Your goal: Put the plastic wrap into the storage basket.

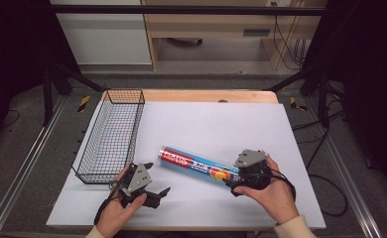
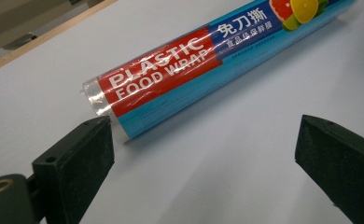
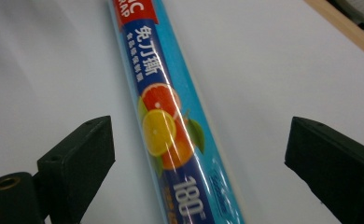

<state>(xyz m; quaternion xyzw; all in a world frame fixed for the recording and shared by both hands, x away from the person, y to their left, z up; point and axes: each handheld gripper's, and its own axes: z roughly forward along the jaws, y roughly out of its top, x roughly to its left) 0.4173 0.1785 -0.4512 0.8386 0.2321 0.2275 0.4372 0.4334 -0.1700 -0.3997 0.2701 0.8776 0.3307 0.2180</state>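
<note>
A: How far along does this look?

B: Early, I'd say. The roll of plastic food wrap lies flat on the white table top, near the middle and slightly toward the near edge, slanting from far left to near right. Nothing has lifted it yet.

A: And the grippers?

B: The right gripper sits over the roll's near right end with its jaws wide apart, one on each side of the tube and neither pressing on it. In the right gripper view the roll runs straight up between them, fruit print in the centre. The left gripper is near the roll's left end, its jaws also spread, with bare table between them; the clear crimped end of the roll lies just beyond its left jaw.

A: So what's left?

B: Pretty much everything, by my reading: close on the roll, lift it, and likely carry it to the black wire basket at the far left of the table. The basket looks empty.

A: What's the surface like?

B: A smooth matt white sheet over a wooden table, whose edge shows along the far side.

A: And the room?

B: Dark frame bars on both sides, grey floor, cables on the right, and pale wooden furniture against the far wall.
</note>
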